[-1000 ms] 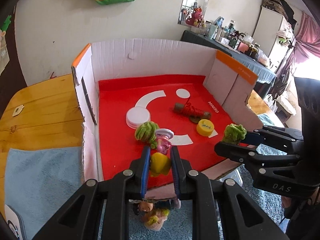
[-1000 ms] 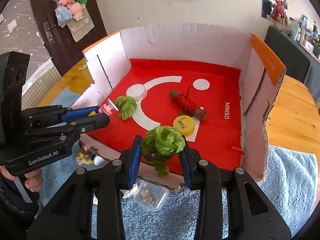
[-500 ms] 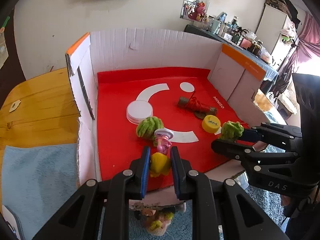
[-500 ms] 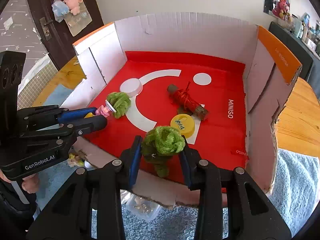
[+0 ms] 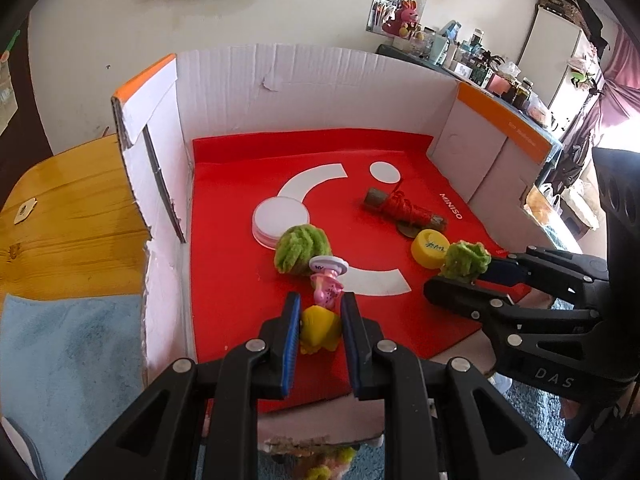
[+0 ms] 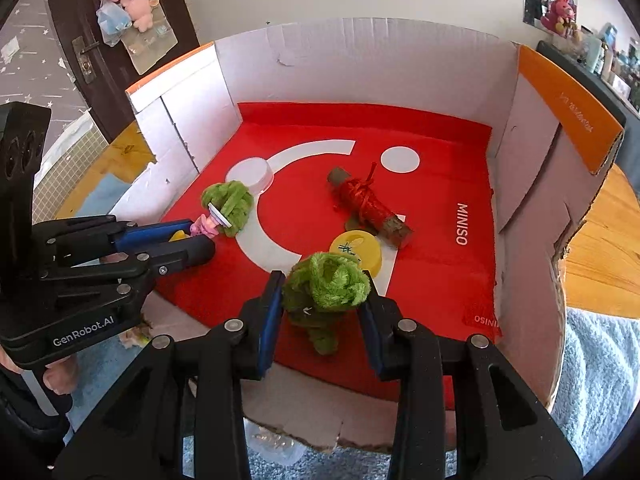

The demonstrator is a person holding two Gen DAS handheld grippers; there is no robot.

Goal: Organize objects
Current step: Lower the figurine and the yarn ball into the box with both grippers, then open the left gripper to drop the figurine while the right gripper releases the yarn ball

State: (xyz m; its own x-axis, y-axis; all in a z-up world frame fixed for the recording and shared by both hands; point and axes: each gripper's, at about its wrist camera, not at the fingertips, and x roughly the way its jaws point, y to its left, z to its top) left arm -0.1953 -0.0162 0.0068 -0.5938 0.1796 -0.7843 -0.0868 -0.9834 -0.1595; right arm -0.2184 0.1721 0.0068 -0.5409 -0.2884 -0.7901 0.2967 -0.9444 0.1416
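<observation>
A white cardboard box (image 5: 320, 92) with a red mat lies open in front of me. My left gripper (image 5: 320, 320) is shut on a small yellow and pink toy (image 5: 320, 330), held low over the mat's front left part; the same left gripper (image 6: 188, 236) shows in the right wrist view. My right gripper (image 6: 324, 296) is shut on a green yarn ball (image 6: 326, 286) just above the mat's front edge, beside a yellow cap (image 6: 356, 246). From the left wrist view, the right gripper (image 5: 472, 276) and its yarn ball (image 5: 466, 258) appear at the right.
On the mat lie a second green yarn ball (image 5: 302, 248), a white round lid (image 5: 280, 216) and a stick wrapped in red string (image 5: 404, 210). The box walls (image 6: 532, 184) rise on three sides. A blue towel (image 5: 72, 344) and wooden table (image 5: 68, 216) surround the box.
Both grippers have edged forward over the box's front edge, so the toy and the yarn ball now hang over the red mat. Both grips are unchanged.
</observation>
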